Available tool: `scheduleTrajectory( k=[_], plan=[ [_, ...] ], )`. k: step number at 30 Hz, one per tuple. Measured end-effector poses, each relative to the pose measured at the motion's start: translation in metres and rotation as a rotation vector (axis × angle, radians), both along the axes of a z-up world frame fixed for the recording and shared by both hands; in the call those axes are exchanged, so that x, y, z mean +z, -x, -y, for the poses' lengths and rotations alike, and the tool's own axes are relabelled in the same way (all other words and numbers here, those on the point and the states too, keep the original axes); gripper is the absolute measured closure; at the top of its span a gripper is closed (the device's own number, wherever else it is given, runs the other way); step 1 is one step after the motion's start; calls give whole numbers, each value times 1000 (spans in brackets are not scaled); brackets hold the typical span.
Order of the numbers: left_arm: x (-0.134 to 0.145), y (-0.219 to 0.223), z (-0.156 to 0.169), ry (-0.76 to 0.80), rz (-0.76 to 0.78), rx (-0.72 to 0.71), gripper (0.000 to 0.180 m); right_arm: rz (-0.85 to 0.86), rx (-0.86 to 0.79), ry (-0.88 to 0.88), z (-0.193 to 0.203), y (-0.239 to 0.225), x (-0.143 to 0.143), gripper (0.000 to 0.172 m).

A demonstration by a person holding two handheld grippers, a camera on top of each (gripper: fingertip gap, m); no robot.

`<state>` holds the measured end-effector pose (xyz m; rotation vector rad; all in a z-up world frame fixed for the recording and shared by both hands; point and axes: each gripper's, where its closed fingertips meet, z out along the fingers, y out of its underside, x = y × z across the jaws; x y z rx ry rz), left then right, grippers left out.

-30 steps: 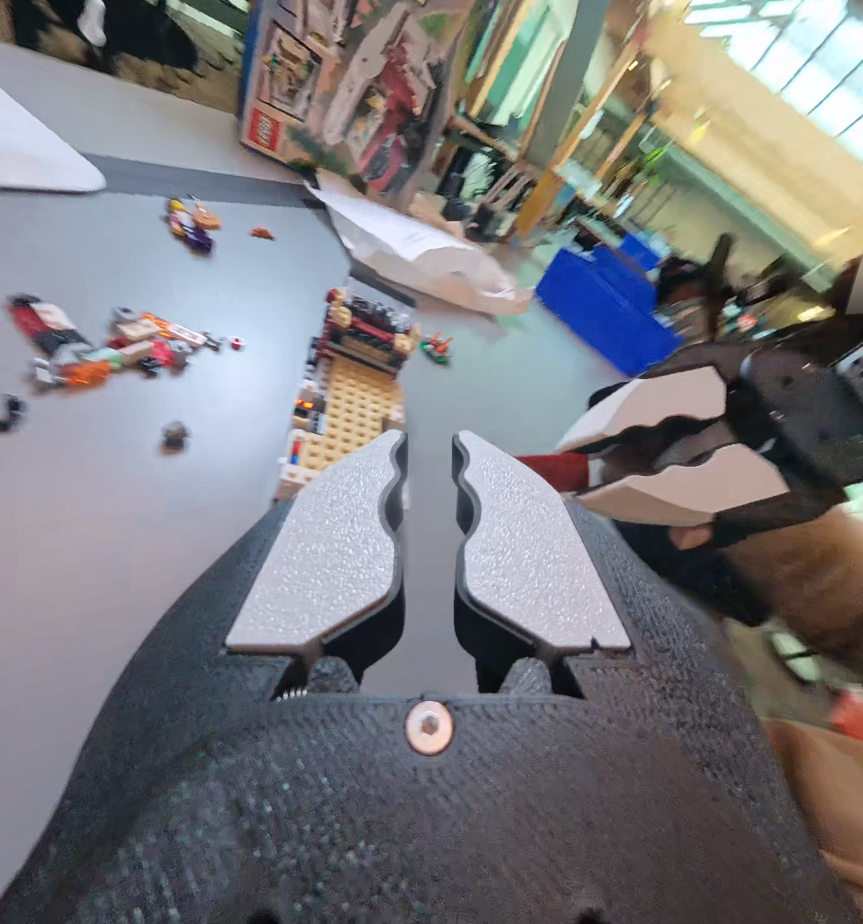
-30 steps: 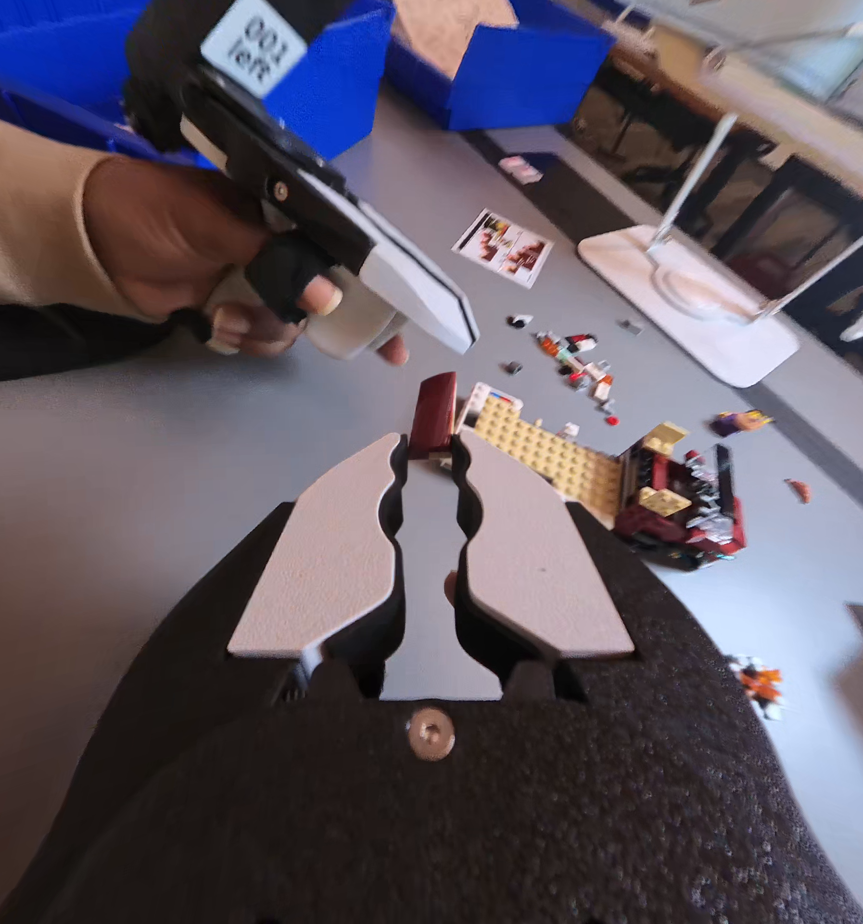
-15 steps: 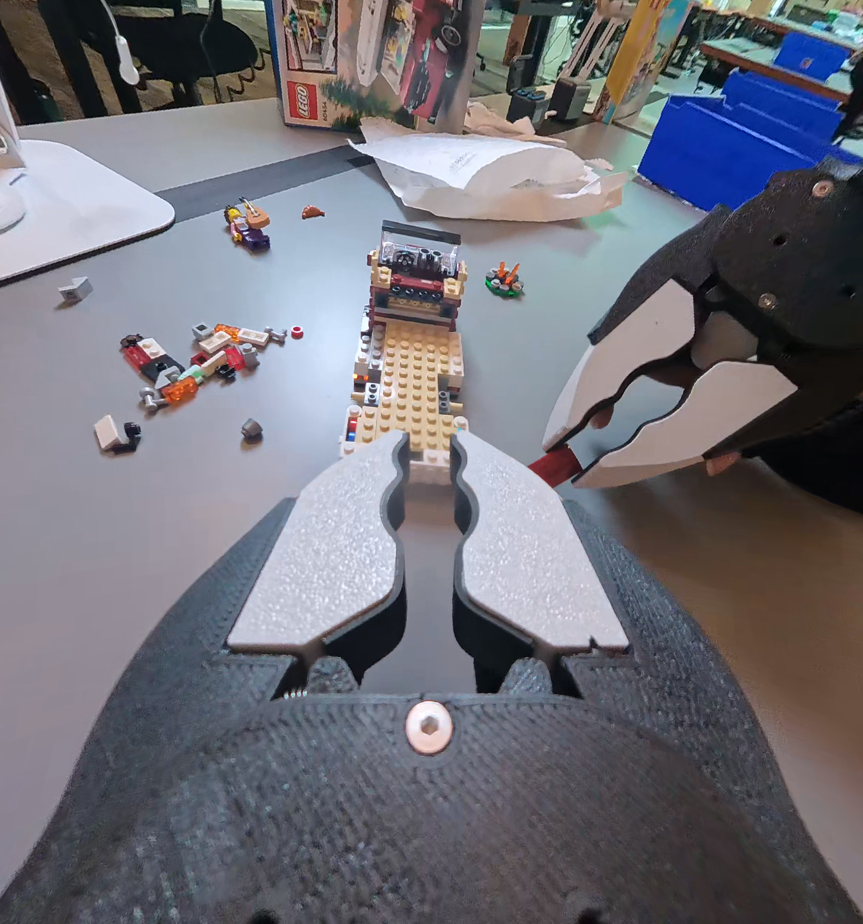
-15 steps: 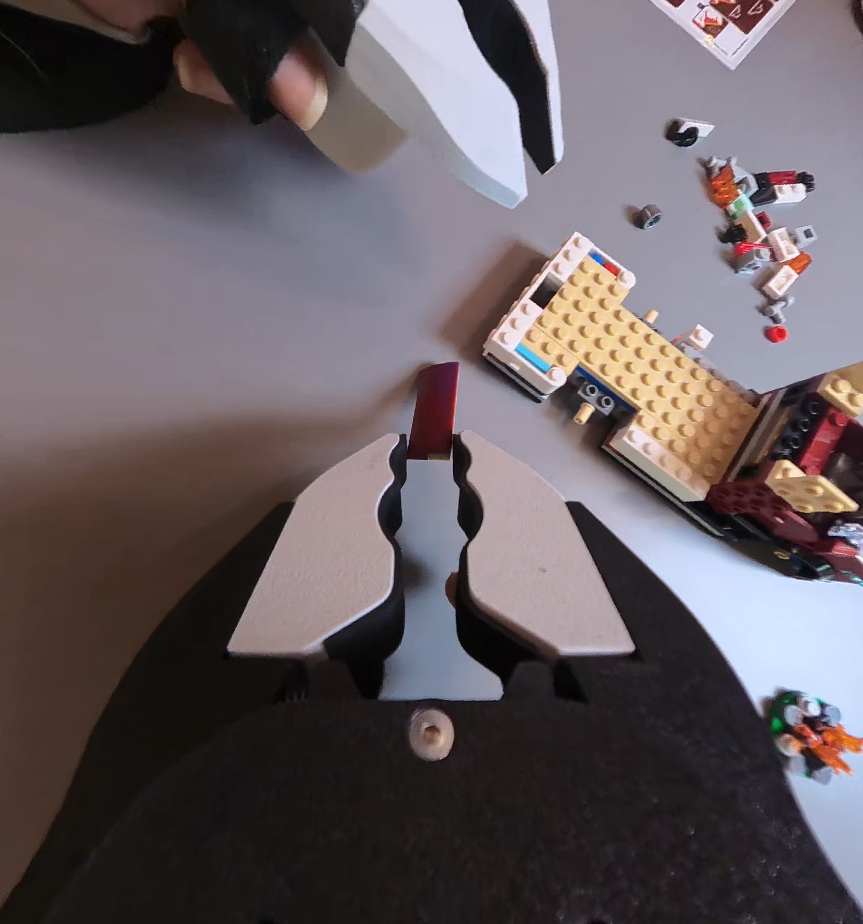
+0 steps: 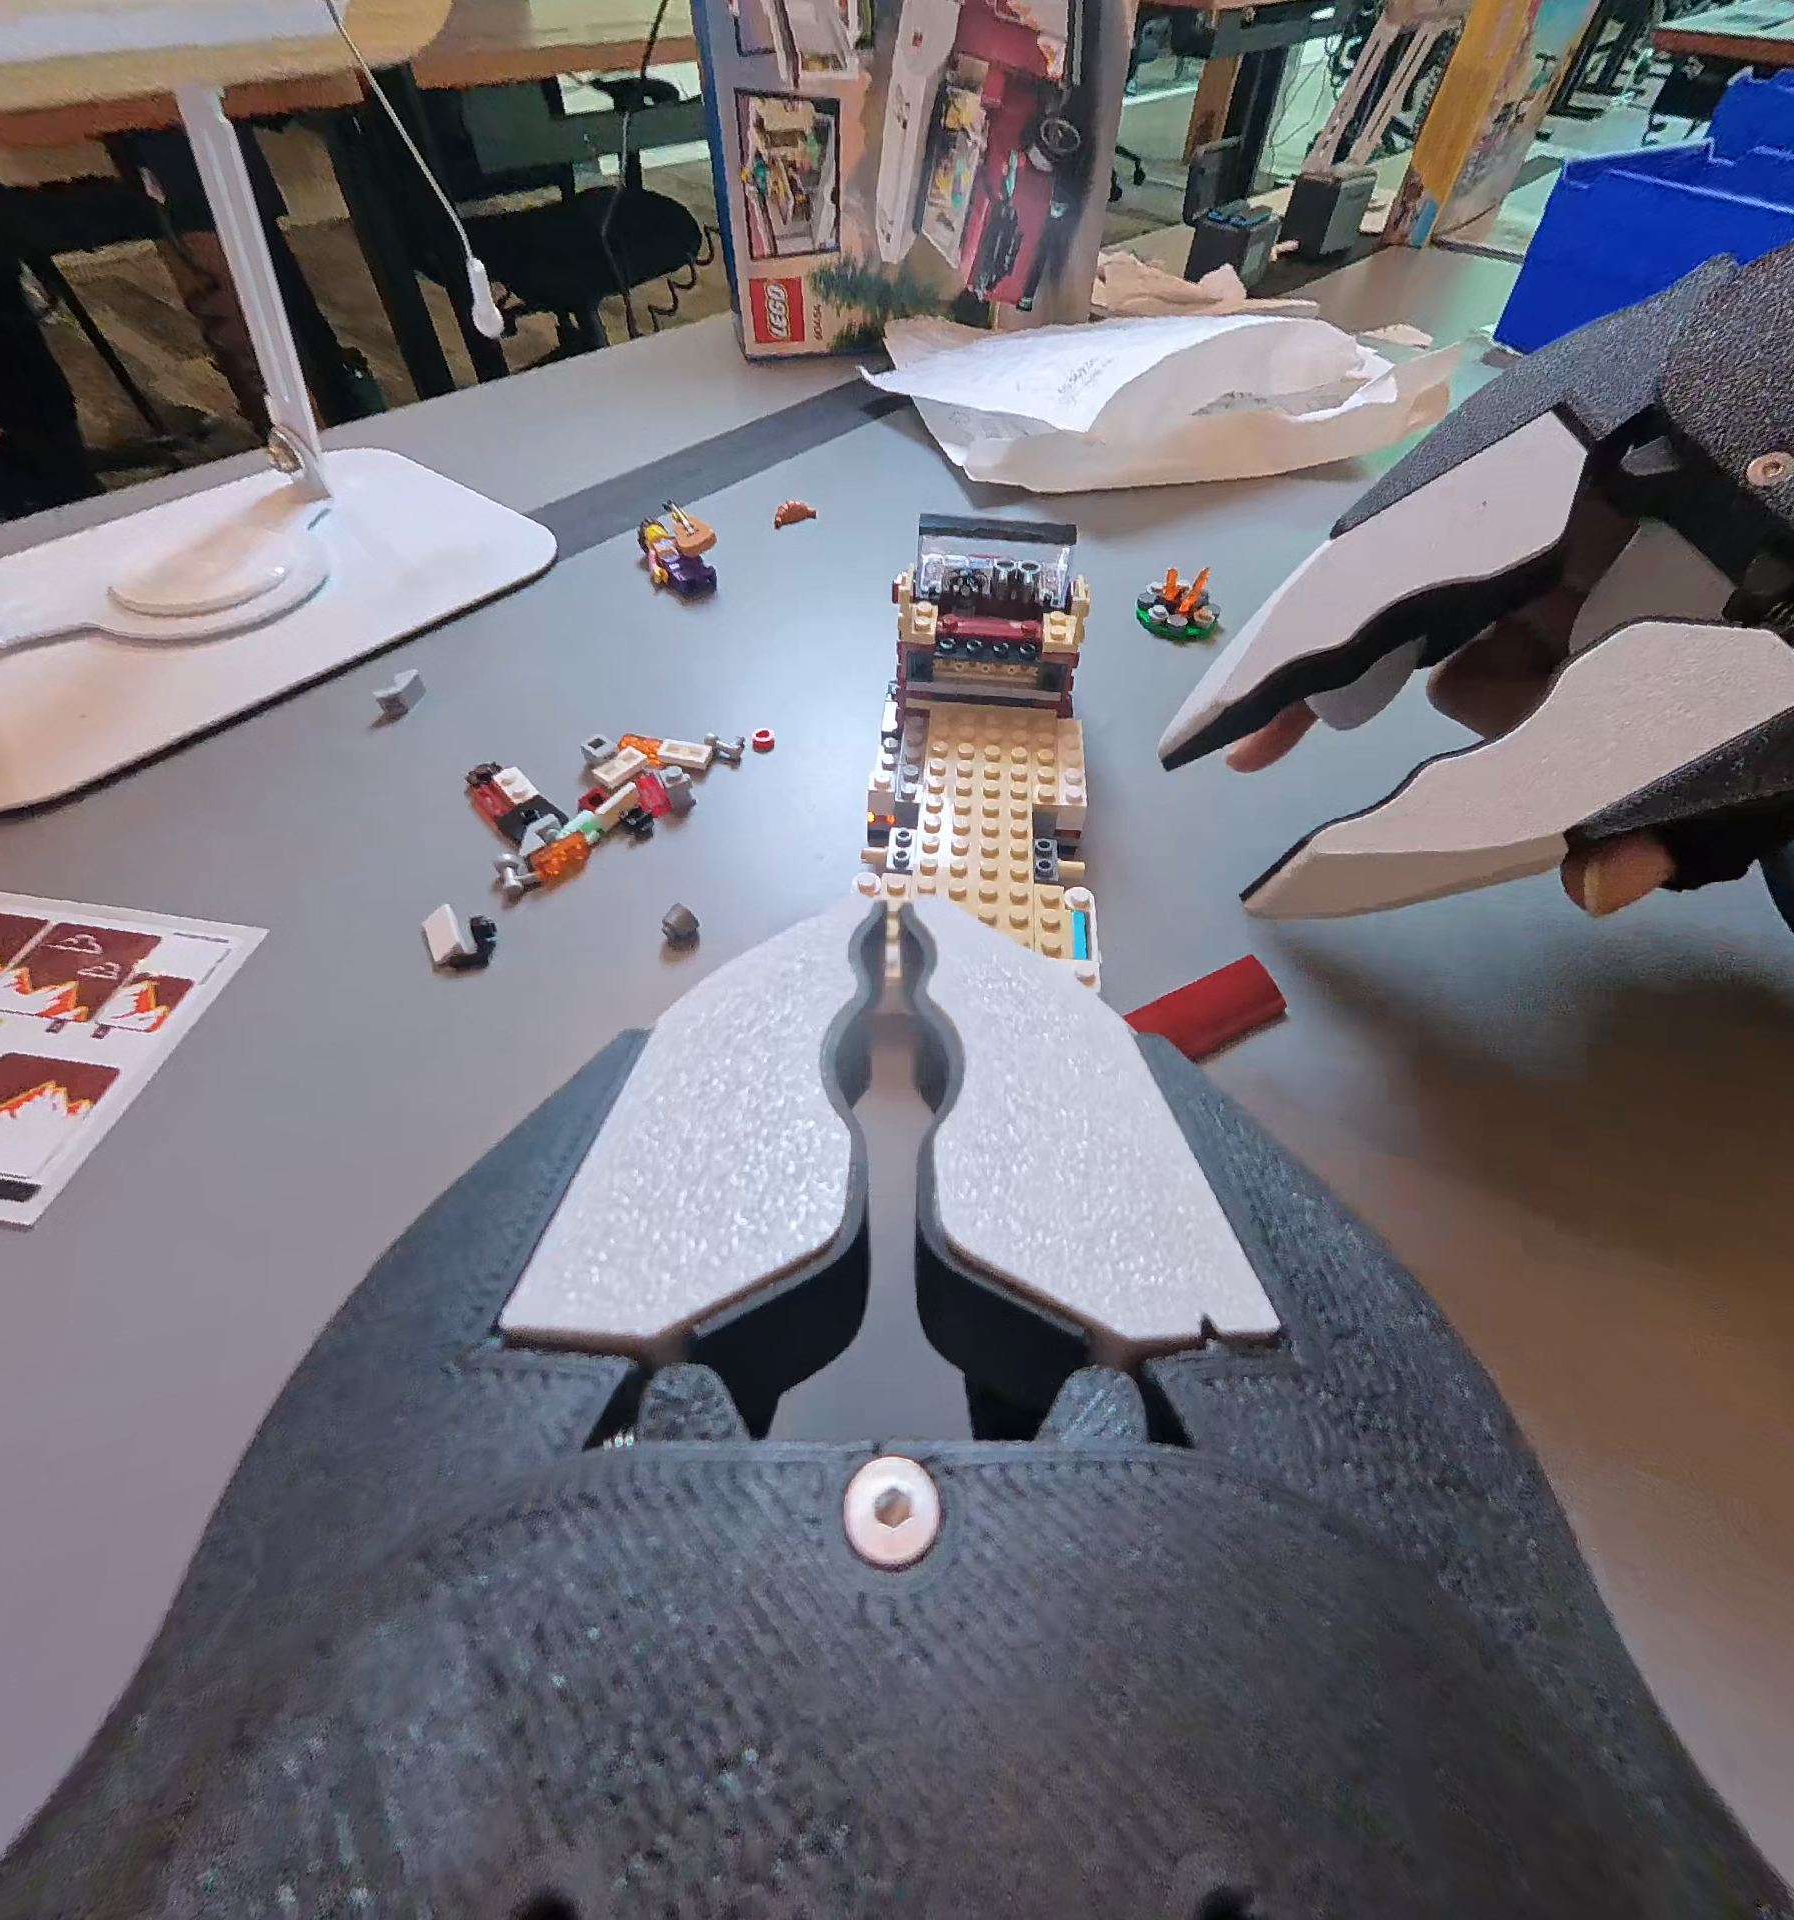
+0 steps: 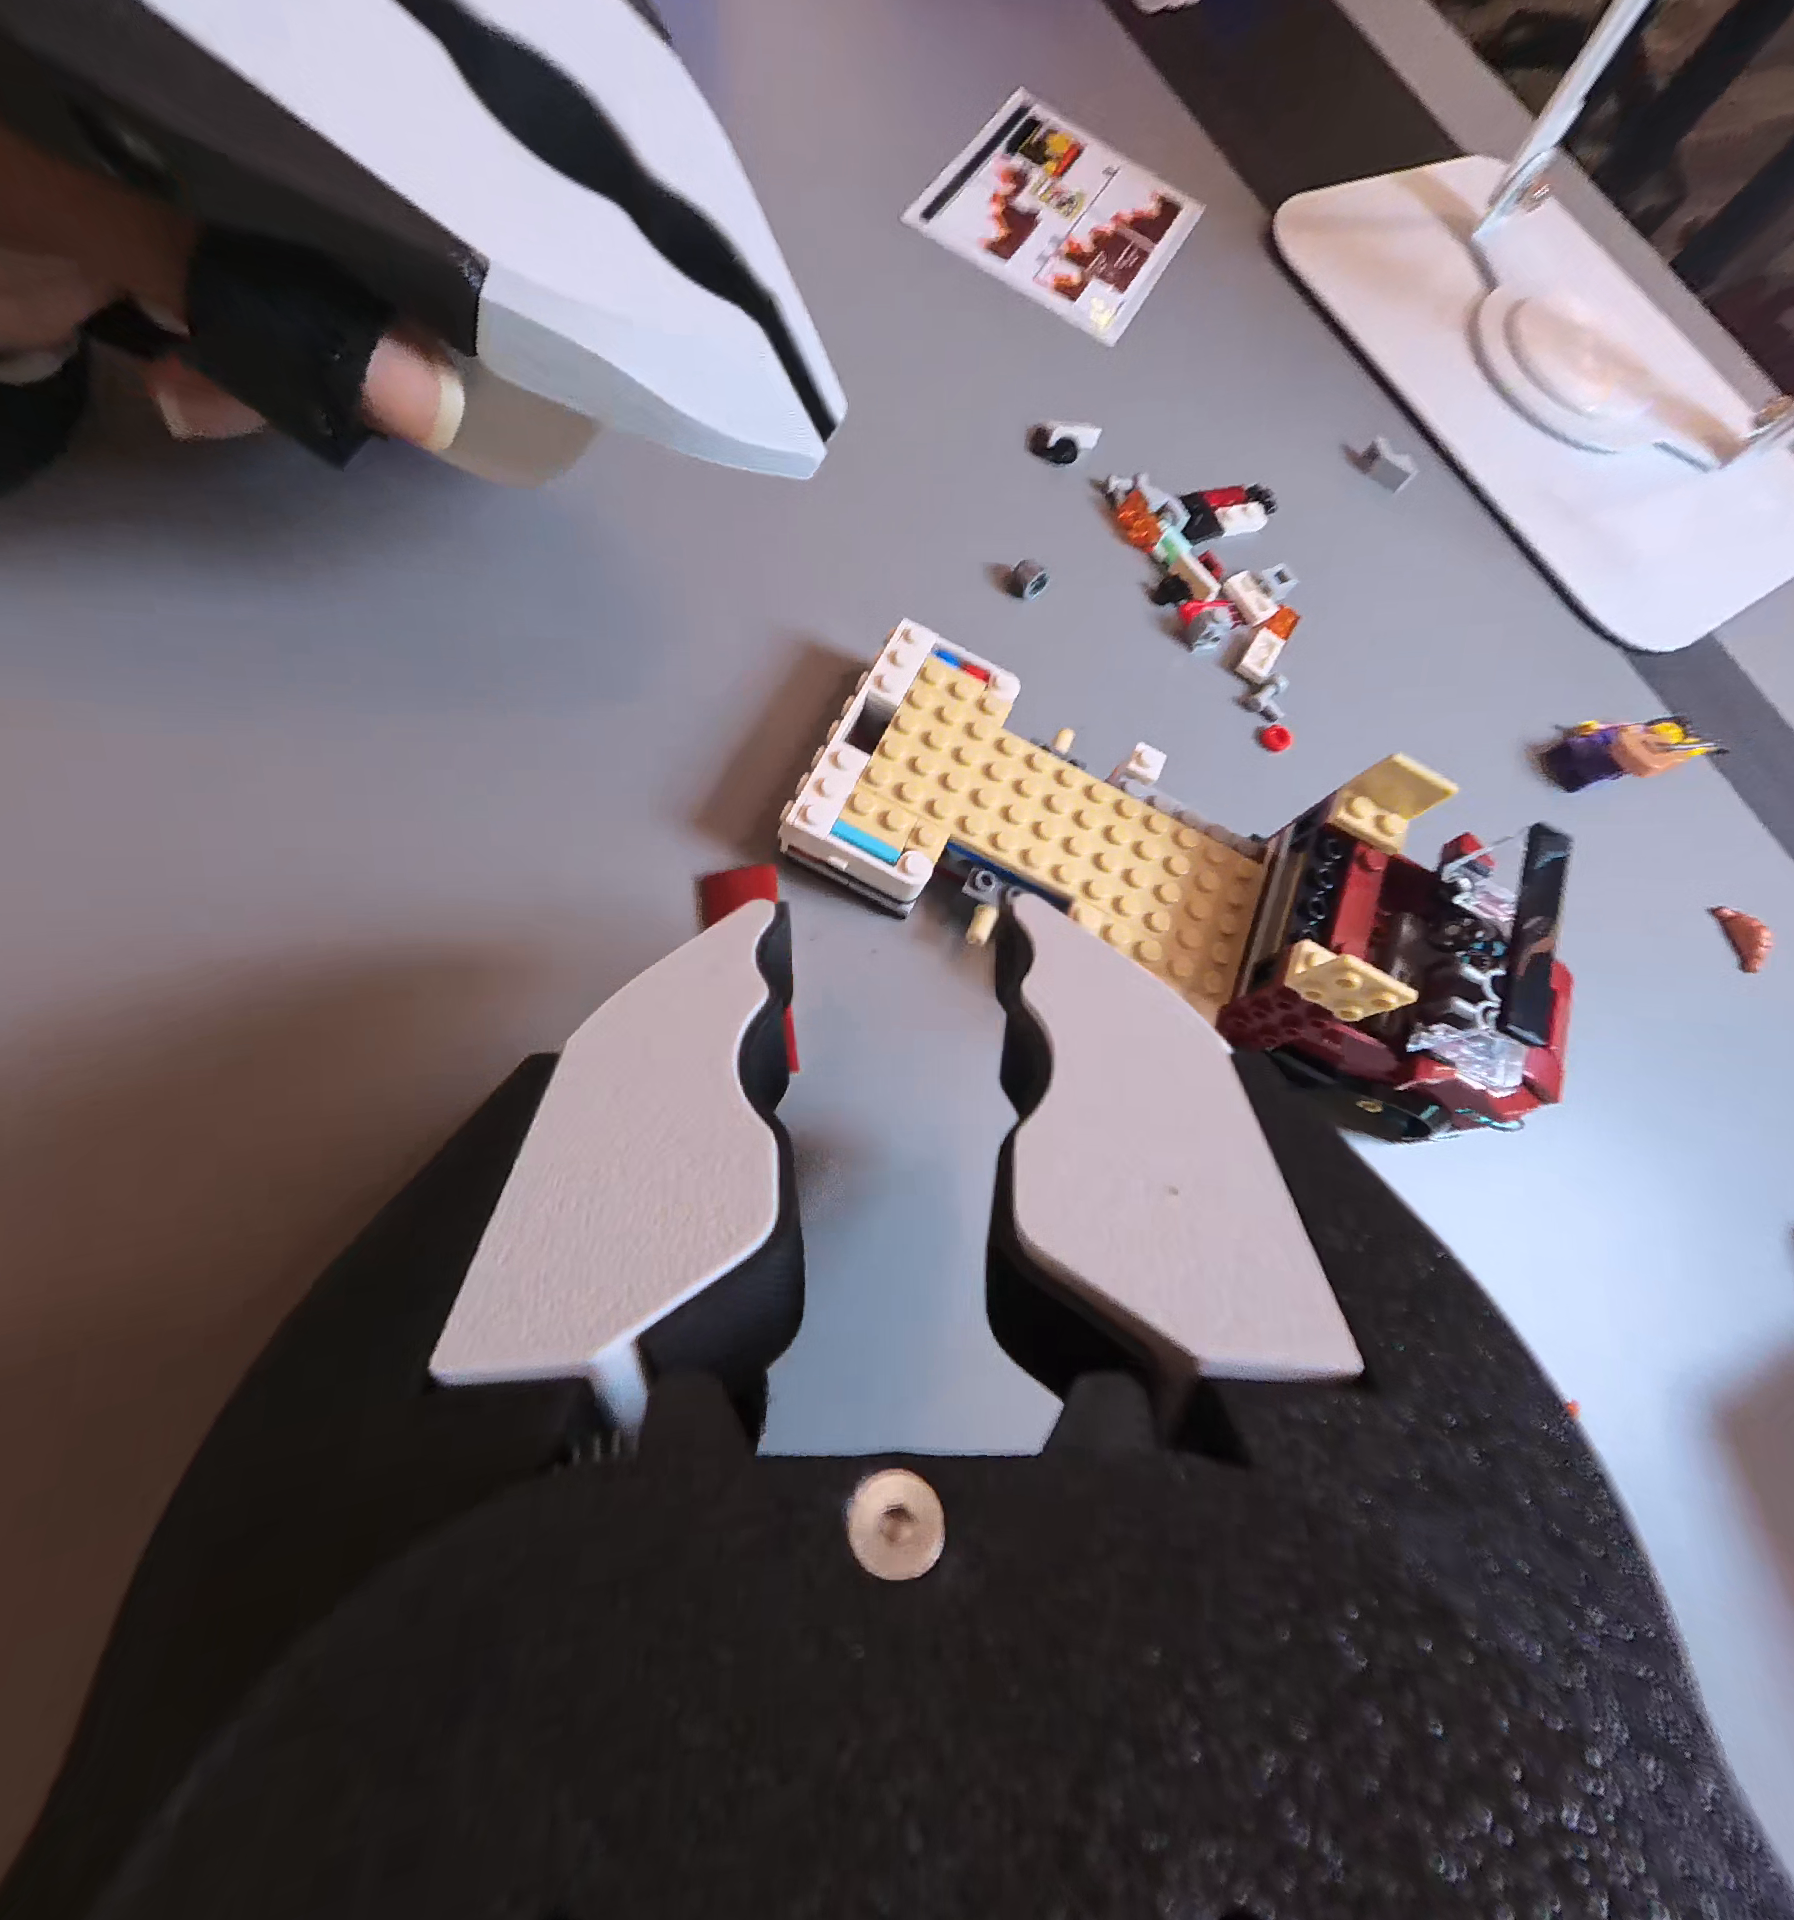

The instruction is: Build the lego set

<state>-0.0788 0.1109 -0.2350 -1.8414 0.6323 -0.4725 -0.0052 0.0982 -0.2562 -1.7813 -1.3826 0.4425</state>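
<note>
My left gripper (image 5: pixel 893 914) is shut with nothing between its fingertips. It hovers at the near end of a tan studded brick vehicle (image 5: pixel 986 821) with a dark red cab (image 5: pixel 986 623). It also shows at the upper left of the right wrist view (image 6: pixel 815 447). My right gripper (image 6: pixel 893 920) is open and holds nothing. A dark red curved piece (image 6: pixel 732 894) lies on the grey table, partly under its left finger. In the left wrist view that piece (image 5: pixel 1210 1003) lies flat beside the vehicle's near corner, with my right gripper (image 5: pixel 1210 831) a little above it.
Loose small bricks (image 5: pixel 602 800) lie left of the vehicle, with a sticker sheet (image 5: pixel 51 1039) and a white lamp base (image 5: pixel 197 613) farther left. A set box (image 5: pixel 903 156), a white paper bag (image 5: pixel 1163 405) and blue bins (image 5: pixel 1682 229) stand at the back. My hands' fingertips stand some 9 cm from each other.
My right gripper opened and let go of the dark red piece, which now lies on the table. My left gripper's fingers closed together on nothing.
</note>
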Motion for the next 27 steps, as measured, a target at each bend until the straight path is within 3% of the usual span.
scheduleTrajectory(
  k=[2,7,11,15,18,23,27],
  plan=[
    [8,3,-1,-42,9,23,180,-43,-26,-51,-5,5,12,138],
    [35,10,-16,-127,1,118,180,-191,-121,-213,-23,19,68,170],
    [76,11,-37,-212,22,184,180,-283,-257,-301,-51,30,107,172],
    [107,21,-68,-284,41,304,180,-368,-406,-344,-81,31,126,172],
    [98,41,-92,-336,-57,431,180,-407,-481,-342,-99,22,116,171],
    [31,81,-104,-249,-209,533,180,-362,-537,-344,-116,0,74,171],
    [30,77,-100,-245,-210,501,180,-340,-537,-307,-120,2,60,172]
  ],
)
